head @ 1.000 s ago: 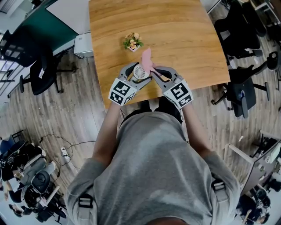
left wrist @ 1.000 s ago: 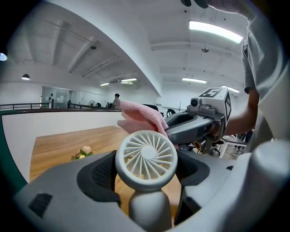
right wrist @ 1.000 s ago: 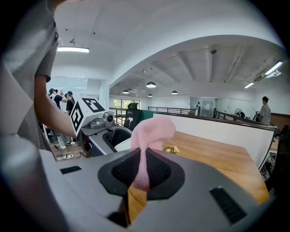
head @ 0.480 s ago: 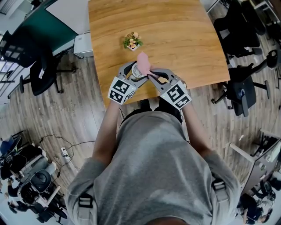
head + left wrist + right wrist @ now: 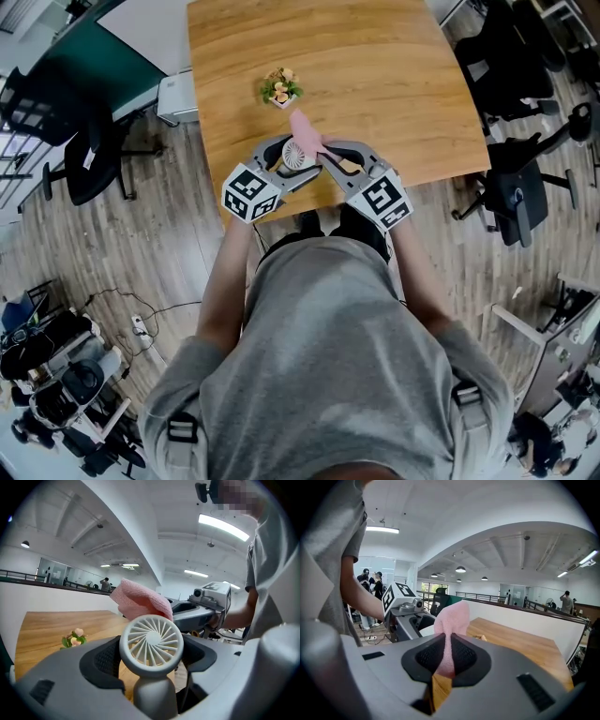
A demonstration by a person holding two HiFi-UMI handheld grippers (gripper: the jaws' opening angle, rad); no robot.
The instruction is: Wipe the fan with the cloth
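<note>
Where the left gripper point(image 5: 284, 157) clamps it over the table's point(image 5: 375, 56) near edge, the fan point(image 5: 151, 641) shows its grille. The cloth point(image 5: 452, 620) (pinched in the right gripper's point(image 5: 325, 152) jaws) lies just behind its upper rim, contact uncertain.

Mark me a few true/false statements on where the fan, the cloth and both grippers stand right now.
1. The left gripper is shut on the fan, gripping it below its round head. True.
2. The right gripper is open and empty. False: its jaws pinch the pink cloth.
3. The flower pot stands on the table, farther out than the fan. True.
4. The cloth lies flat on the table. False: it is held up in the air, at the upper rear edge of the fan's head.
</note>
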